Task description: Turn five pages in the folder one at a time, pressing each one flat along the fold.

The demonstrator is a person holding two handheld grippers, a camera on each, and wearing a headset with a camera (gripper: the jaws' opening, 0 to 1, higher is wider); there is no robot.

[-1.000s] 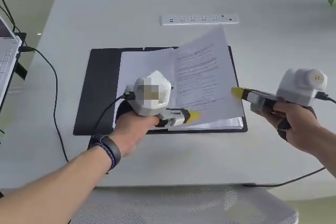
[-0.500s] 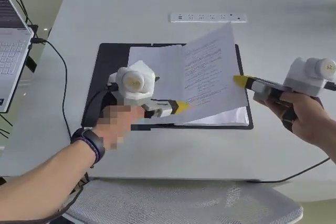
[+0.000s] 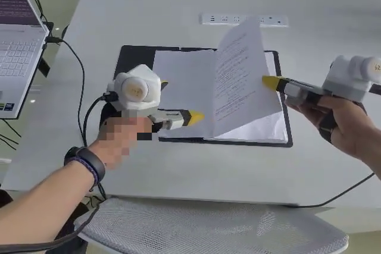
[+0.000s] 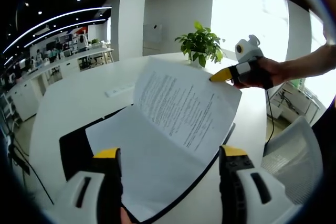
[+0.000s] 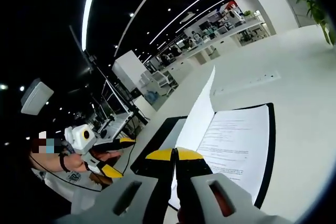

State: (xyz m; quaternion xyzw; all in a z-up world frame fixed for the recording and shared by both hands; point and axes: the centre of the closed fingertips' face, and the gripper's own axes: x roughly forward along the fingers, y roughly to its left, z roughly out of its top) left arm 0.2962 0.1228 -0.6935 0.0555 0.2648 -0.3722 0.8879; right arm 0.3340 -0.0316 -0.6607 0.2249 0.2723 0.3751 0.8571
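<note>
head view: black folder (image 3: 132, 66) lies open on the white worktop (image 3: 178, 168), power strip (image 3: 244, 20) behind it, laptop (image 3: 18, 25) at far left. one lifted page (image 3: 244, 75) is stood steep over the fold. its free edge is pinched by the right gripper (image 3: 271, 82), jaws together on the paper. the left gripper (image 3: 178, 102) is held low over the left-hand sheet (image 3: 181, 78), jaws apart, nothing gripped. remaining stack (image 3: 262, 128) is flat on the right.

left gripper view: both jaws are seen spread wide, with the folder's lower left part between and beyond them. lifted page is arched overhead, its far edge clamped by the right gripper; a plant (image 4: 202, 45) is behind.

right gripper view: jaw tips are closed against each other with the page edge running up from them. printed sheet and folder rim are to the right, left gripper further left with its jaws parted.

step judged: mid-turn of one page, about at the halfway point. count of pages done cannot be told. next move calls for the page to be carried over left and laid down, released, then pressed flat along the fold, likely by the left gripper, which is already placed near it. risk: paper creased if it is pulled hard at the pinch.

vs 1.0 s ago: page was leaning right, closer to the stack; now it is raised nearly upright. framing shift (more laptop visible) is put down to the camera, not the folder.
</note>
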